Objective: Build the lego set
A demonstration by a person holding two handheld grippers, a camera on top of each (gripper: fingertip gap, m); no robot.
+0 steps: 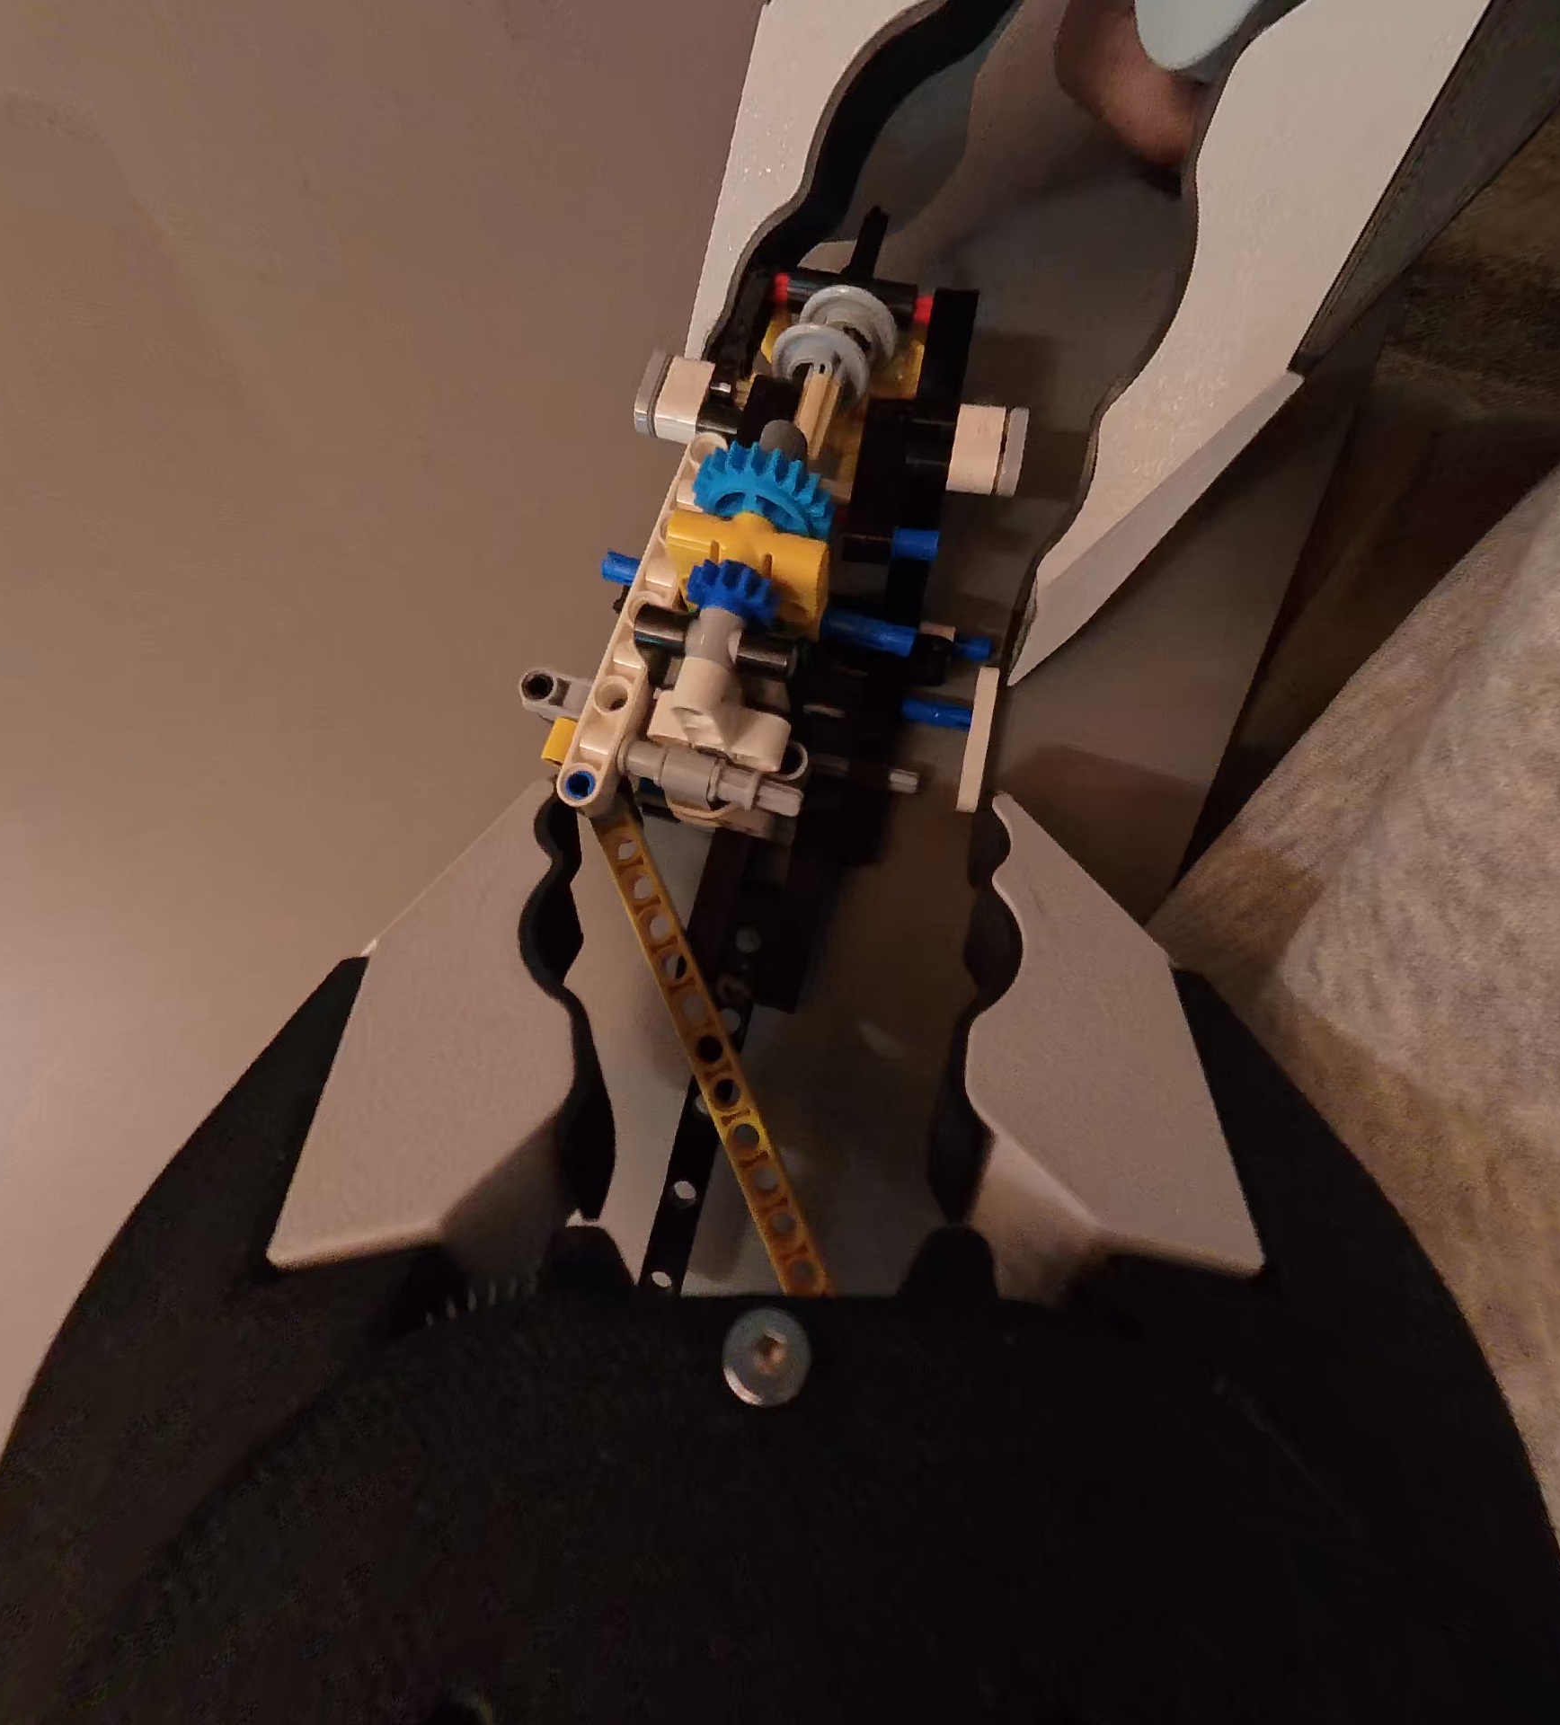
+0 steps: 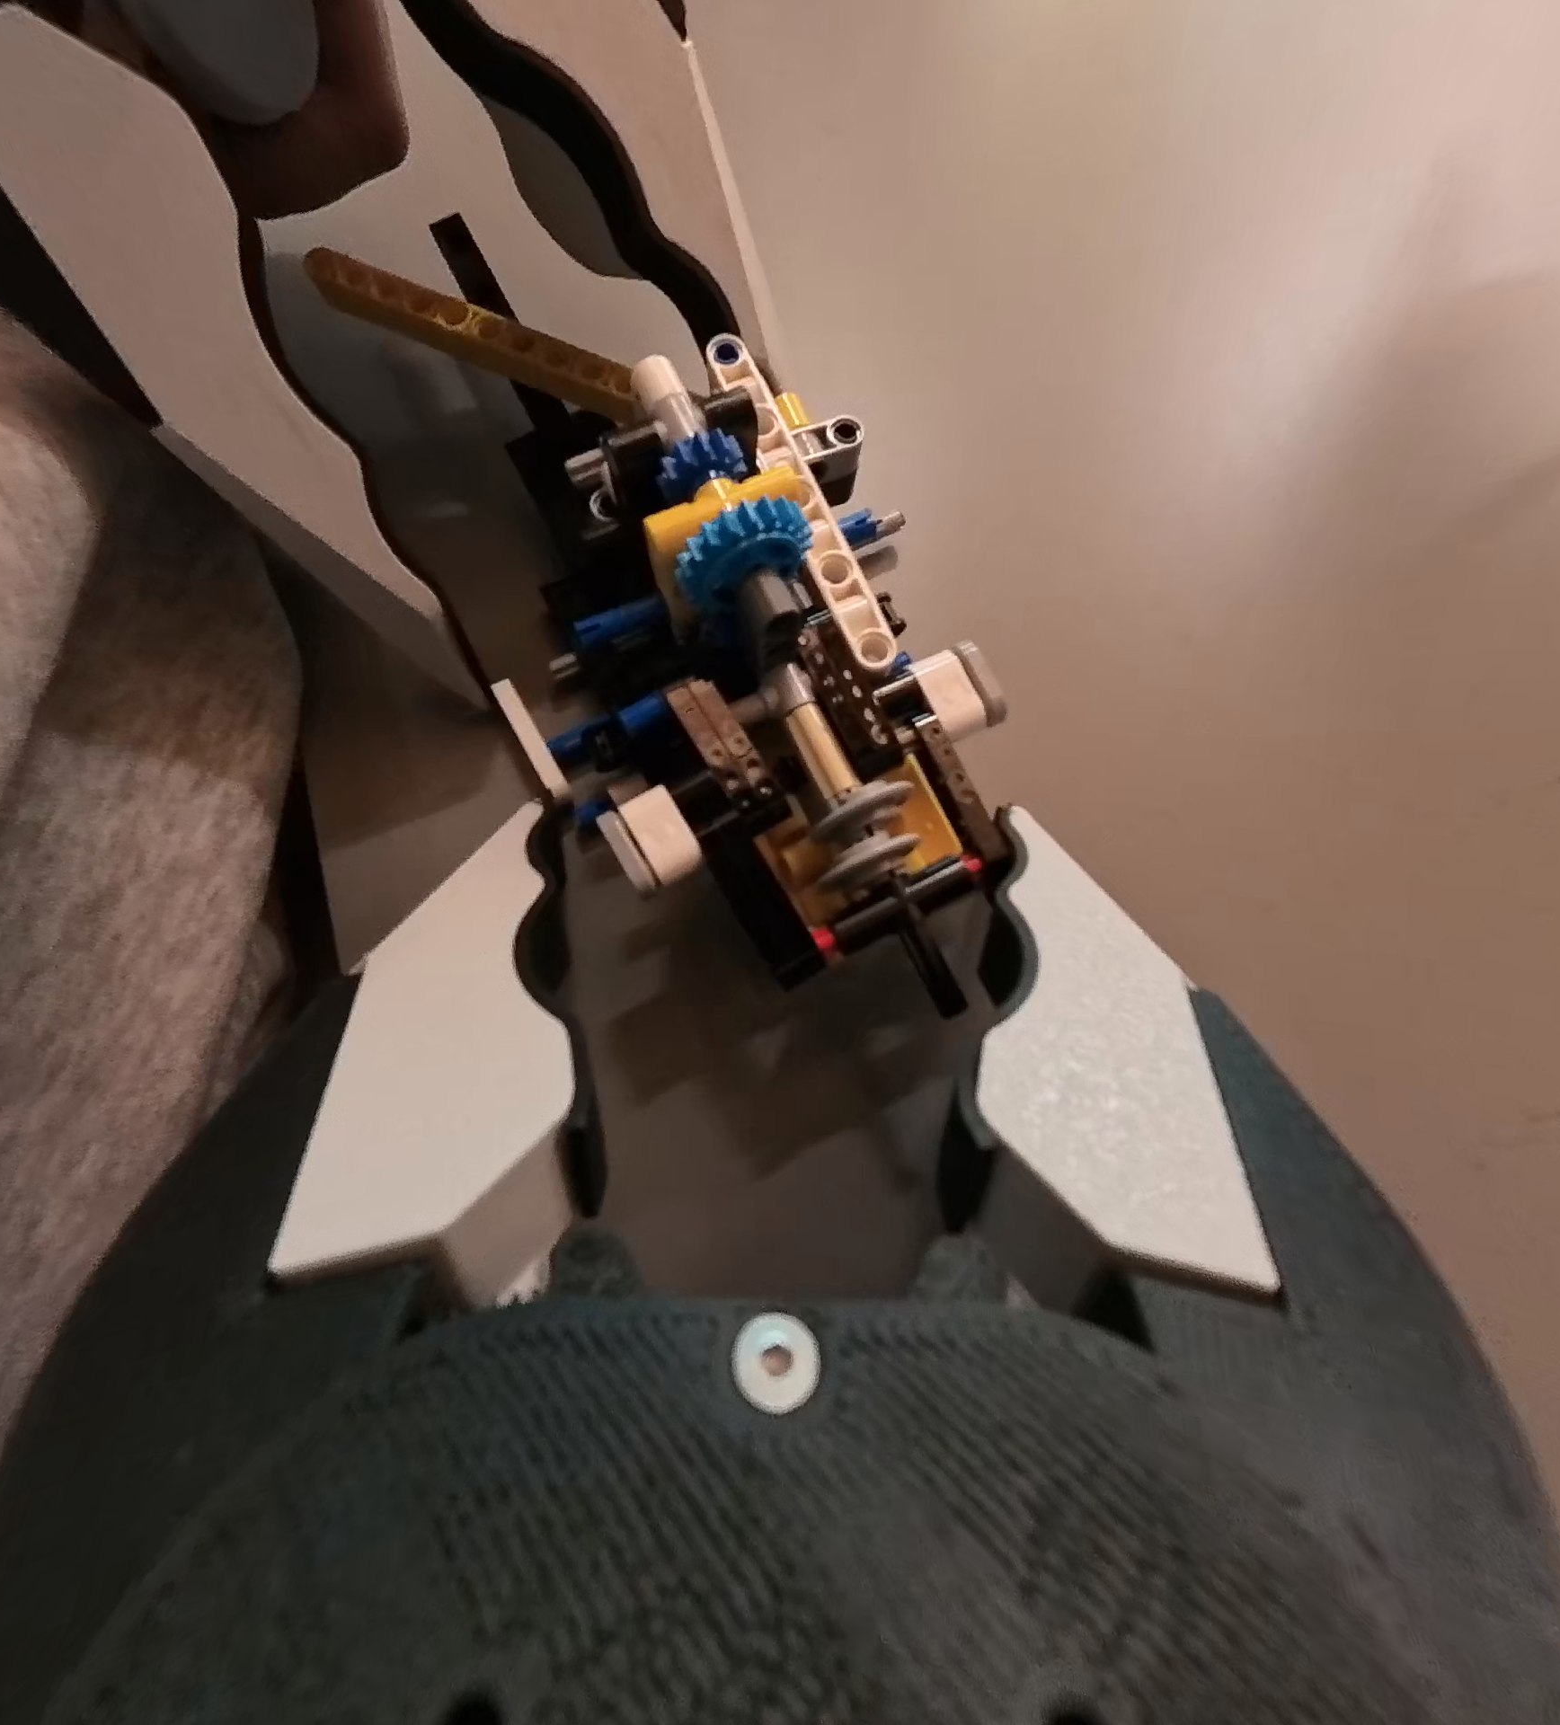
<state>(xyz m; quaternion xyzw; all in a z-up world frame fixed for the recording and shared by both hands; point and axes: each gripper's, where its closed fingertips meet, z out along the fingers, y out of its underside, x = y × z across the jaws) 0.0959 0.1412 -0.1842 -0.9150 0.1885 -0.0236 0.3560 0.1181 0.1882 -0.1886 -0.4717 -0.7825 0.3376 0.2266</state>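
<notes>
- One lego assembly [image 1: 786, 597] hangs in the air between your two grippers, clear of any surface, with a plain beige wall [image 1: 244, 467] behind it.
- It carries a large light-blue gear [image 1: 762, 490], a smaller dark-blue gear [image 1: 728, 586] and a yellow block [image 1: 758, 560] along its spine (blue pins stick out sideways).
- A long yellow beam [image 1: 711, 1055] slants from the assembly's near end back between your left gripper's fingers.
- Left gripper [image 1: 772, 821]: jaws spread wide, tips flanking the near end; you cannot tell from these views whether they press on it.
- Right gripper [image 2: 772, 835]: jaws equally wide, tips at the assembly's opposite end, near the grey discs [image 2: 860, 840]; grip likewise unclear.
- A grey textured fabric [image 1: 1411, 887] lies to one side.
</notes>
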